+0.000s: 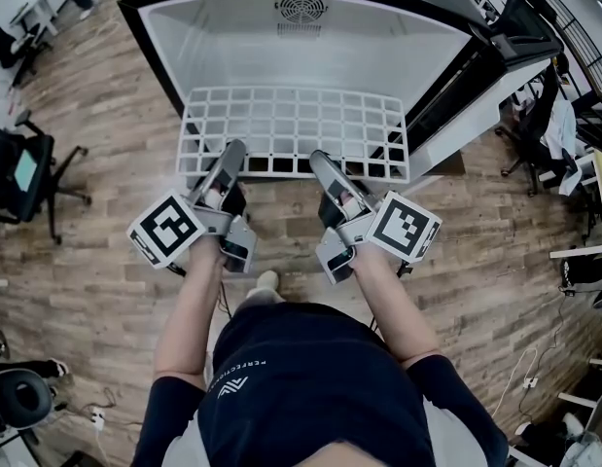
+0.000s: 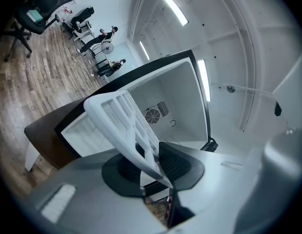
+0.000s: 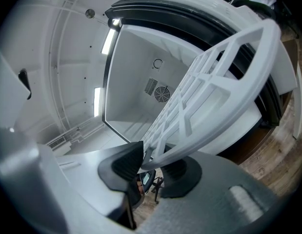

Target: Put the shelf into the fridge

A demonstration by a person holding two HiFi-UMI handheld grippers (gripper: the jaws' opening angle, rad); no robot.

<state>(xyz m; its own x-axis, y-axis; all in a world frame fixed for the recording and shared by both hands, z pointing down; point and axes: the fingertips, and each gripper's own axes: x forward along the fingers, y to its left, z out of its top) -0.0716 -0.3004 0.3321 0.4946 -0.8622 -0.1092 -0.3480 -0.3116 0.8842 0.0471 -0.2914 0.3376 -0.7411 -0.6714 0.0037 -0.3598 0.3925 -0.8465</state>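
A white grid shelf [image 1: 296,129] is held flat in front of the open fridge [image 1: 301,52], its far edge just inside the white cavity. My left gripper [image 1: 232,154] is shut on the shelf's near edge at the left, and my right gripper [image 1: 320,161] is shut on the same edge further right. In the left gripper view the shelf [image 2: 129,126] runs away between the black pads [image 2: 177,162] toward the fridge's back wall fan [image 2: 152,116]. In the right gripper view the shelf [image 3: 209,87] is pinched between the pads [image 3: 124,162].
The fridge door [image 1: 505,42] stands open at the right. Office chairs [image 1: 23,168] stand at the left on the wood floor [image 1: 96,290]; desks and chairs [image 1: 563,134] are at the right. Cables [image 1: 534,377] lie on the floor at lower right.
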